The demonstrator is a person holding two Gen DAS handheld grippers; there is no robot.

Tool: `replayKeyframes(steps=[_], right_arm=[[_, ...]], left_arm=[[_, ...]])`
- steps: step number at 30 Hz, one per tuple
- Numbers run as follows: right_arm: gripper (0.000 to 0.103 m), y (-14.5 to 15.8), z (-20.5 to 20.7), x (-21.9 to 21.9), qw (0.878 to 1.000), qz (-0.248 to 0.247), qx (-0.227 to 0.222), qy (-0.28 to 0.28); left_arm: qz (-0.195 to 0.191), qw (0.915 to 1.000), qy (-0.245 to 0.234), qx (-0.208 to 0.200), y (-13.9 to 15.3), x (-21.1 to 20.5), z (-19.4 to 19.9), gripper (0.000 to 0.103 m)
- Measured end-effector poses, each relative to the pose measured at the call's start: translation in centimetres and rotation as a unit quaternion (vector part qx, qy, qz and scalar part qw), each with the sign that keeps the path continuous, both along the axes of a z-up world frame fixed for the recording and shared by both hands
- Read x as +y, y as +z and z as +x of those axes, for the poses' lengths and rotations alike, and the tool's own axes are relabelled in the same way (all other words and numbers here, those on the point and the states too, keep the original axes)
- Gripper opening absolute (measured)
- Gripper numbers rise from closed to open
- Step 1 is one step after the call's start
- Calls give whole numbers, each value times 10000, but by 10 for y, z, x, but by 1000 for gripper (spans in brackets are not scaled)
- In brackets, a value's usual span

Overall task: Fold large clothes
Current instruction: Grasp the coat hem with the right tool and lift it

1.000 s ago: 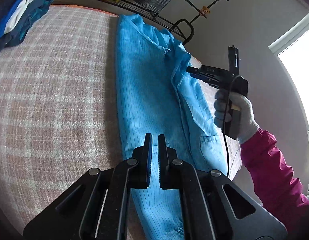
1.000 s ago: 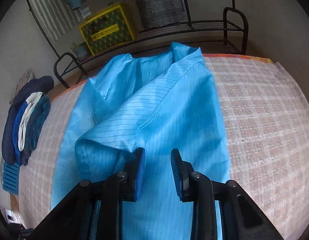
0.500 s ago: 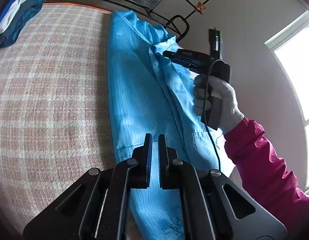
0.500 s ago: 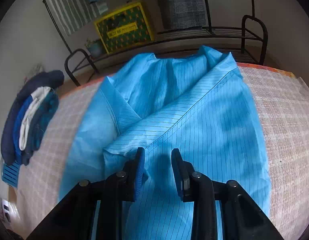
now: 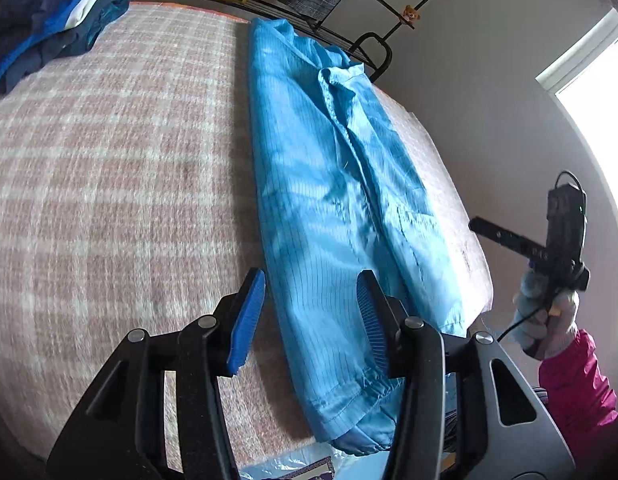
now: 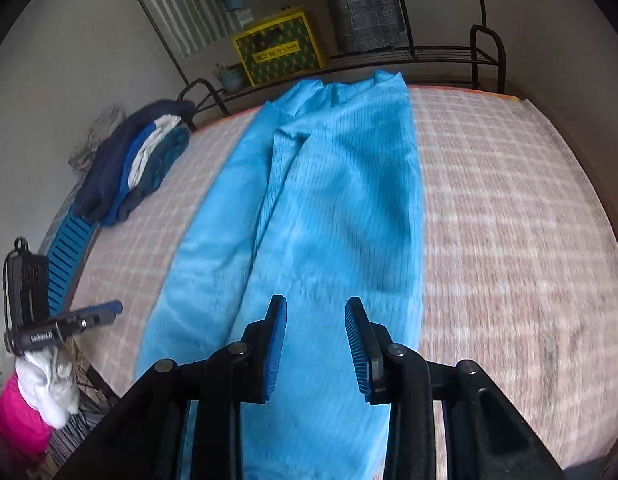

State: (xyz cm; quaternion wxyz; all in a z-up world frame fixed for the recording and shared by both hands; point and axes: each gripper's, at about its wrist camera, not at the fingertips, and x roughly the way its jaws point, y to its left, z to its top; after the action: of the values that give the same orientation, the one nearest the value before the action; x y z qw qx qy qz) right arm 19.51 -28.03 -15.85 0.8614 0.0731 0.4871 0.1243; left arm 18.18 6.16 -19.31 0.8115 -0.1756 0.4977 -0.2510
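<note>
A long bright-blue striped garment [image 5: 329,200] lies lengthwise on the plaid bed, its sides folded in toward the middle and an elastic cuff end nearest me. My left gripper [image 5: 309,280] hovers over that near end. Its jaws are opening, with cloth below them and nothing pinched. In the right wrist view the garment [image 6: 329,200] stretches away under my right gripper [image 6: 315,308], whose jaws are opening slightly and hold nothing. The right gripper [image 5: 509,236] is held by a gloved hand off the bed's right side. The left gripper [image 6: 89,314] shows at the far left.
A plaid blanket [image 6: 509,220] covers the bed. A stack of folded clothes [image 6: 141,164] sits at its far left corner beside a blue slatted crate [image 6: 65,256]. A metal rack [image 6: 485,48] with a yellow box [image 6: 279,50] stands behind. A bright window [image 5: 597,120] is on the right.
My left jaws went from shut to open and slid toward the garment's near end. The right gripper drew back from the garment's upper part to beside the bed's edge. The folded side now lies flat.
</note>
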Motion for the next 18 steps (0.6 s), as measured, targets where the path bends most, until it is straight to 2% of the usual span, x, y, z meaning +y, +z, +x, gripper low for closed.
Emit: replayKeyframes(steps=[4, 6, 9, 12, 14, 16, 18], right_arm=[[33, -41, -34, 23, 9989, 23, 425, 208], [33, -54, -45, 42, 9979, -79, 485, 427], [33, -53, -61, 63, 9958, -280, 339, 799], [32, -34, -70, 50, 9962, 162, 248, 817], [40, -20, -78, 31, 9974, 260, 58, 664], [61, -9, -84, 8, 9992, 106, -139, 368], [61, -11, -86, -19, 9999, 118, -60, 72]], left_arm=[[321, 9995, 15, 50, -20, -13, -24, 48], [342, 9993, 78, 136, -30, -16, -33, 48], [141, 9991, 308, 270, -42, -9, -47, 48], [-140, 9976, 597, 337, -45, 0, -54, 49], [-248, 9967, 668, 390, -45, 3, -59, 49], [-323, 9965, 645, 430, -46, 4, -65, 49], [-403, 9963, 605, 466, -47, 3, -70, 49]])
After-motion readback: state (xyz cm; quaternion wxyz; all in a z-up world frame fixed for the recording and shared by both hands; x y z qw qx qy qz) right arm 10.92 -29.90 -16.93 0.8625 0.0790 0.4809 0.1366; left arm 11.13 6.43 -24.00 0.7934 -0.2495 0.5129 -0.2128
